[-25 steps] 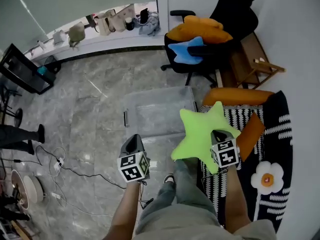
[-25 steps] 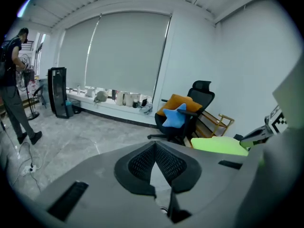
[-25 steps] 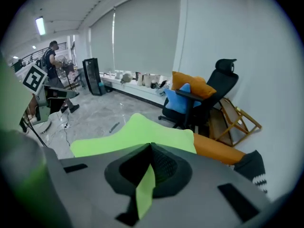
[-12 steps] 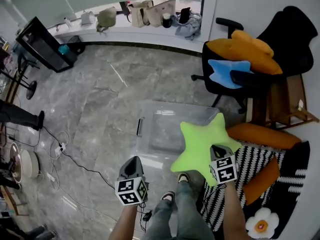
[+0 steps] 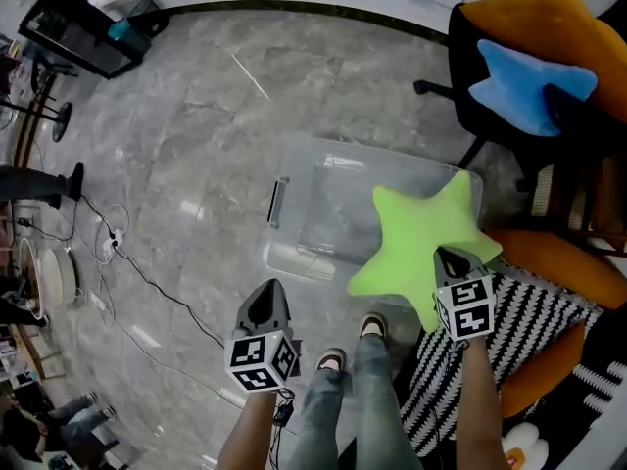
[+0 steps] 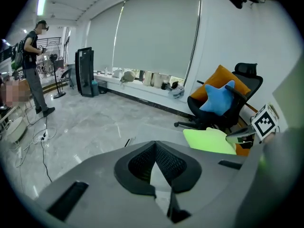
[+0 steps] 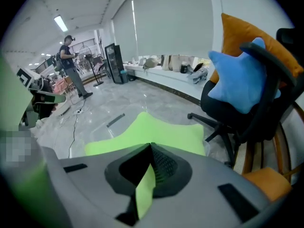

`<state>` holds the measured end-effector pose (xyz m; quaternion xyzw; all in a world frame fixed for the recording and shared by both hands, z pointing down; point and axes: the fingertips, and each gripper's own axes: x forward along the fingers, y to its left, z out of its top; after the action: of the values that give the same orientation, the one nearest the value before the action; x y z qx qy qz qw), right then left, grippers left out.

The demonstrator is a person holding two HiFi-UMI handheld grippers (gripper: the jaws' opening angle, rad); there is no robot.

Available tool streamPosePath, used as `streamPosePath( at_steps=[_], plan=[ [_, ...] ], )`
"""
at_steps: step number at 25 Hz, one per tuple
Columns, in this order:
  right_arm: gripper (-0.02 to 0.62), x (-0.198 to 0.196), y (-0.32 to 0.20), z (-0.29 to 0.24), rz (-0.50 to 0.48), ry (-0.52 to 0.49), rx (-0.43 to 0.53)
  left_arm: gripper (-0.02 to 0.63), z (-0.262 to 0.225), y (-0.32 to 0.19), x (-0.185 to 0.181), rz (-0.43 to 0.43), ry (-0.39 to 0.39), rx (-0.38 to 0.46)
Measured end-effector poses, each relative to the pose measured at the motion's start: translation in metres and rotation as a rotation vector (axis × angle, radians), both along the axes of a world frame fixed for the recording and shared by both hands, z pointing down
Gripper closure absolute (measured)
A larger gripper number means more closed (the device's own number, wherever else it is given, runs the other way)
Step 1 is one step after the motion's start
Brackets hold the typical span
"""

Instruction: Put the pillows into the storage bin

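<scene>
A grey marble floor [image 5: 196,145] is lit by a ceiling strip light [image 6: 42,1]. A wide window [image 6: 152,37] is covered by a blind. A black office chair [image 7: 223,103] is placed near a striped rug [image 5: 534,306].

green pillow [image 5: 421,245] moved further over bin [image 5: 328,209]

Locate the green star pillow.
Head view, right side: the green star pillow hangs clamped in the right gripper, over the right edge of the storage bin.

Green star pillow [image 5: 421,248] pinched in right gripper [image 5: 450,256], over clear storage bin [image 5: 338,204] right side; blue star pillow [image 5: 524,91] on chair [image 5: 462,76].
</scene>
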<state>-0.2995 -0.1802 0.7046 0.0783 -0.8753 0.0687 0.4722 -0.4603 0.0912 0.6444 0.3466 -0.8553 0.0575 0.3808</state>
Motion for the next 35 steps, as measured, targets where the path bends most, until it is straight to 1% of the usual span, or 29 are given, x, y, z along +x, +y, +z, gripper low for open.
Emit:
streamPosePath(
  at_steps=[4, 5, 6, 7, 8, 9, 10, 16, 22, 29, 35],
  plan=[
    [0.589, -0.01, -0.007, 0.028, -0.001, 0.008, -0.005, 0.603, 0.018, -0.015, 0.0, 0.022, 0.003, -0.007],
    [0.582, -0.011, -0.008, 0.033, 0.008, 0.002, -0.012, 0.603, 0.02, -0.018, 0.001, 0.034, 0.004, -0.007],
    [0.595, -0.013, -0.009, 0.036, 0.022, -0.007, -0.019, 0.603, 0.022, -0.021, 0.003, 0.048, 0.005, -0.008],
    [0.594, -0.014, -0.011, 0.037, 0.039, -0.018, -0.028, 0.603, 0.025, -0.023, 0.005, 0.059, 0.008, -0.009],
    [0.564, -0.016, -0.012, 0.037, 0.051, -0.028, -0.04, 0.603, 0.027, -0.025, 0.008, 0.067, 0.013, -0.009],
    [0.484, -0.017, -0.012, 0.036, 0.059, -0.035, -0.056, 0.603, 0.029, -0.026, 0.012, 0.071, 0.021, -0.009],
    [0.428, -0.018, -0.012, 0.034, 0.063, -0.04, -0.067, 0.603, 0.031, -0.027, 0.015, 0.073, 0.029, -0.007],
    [0.43, 0.001, -0.007, 0.032, 0.081, -0.025, -0.036, 0.603, 0.038, -0.024, 0.038, 0.095, 0.067, 0.0],
    [0.43, 0.035, 0.002, 0.027, 0.145, -0.017, -0.021, 0.603, 0.034, -0.012, 0.057, 0.144, 0.072, -0.004],
    [0.43, 0.072, 0.025, -0.006, 0.217, -0.046, 0.014, 0.603, 0.006, 0.004, 0.075, 0.206, 0.045, 0.016],
    [0.43, 0.112, 0.056, -0.049, 0.301, -0.086, 0.036, 0.603, -0.031, 0.024, 0.095, 0.238, 0.063, 0.058]
  ],
)
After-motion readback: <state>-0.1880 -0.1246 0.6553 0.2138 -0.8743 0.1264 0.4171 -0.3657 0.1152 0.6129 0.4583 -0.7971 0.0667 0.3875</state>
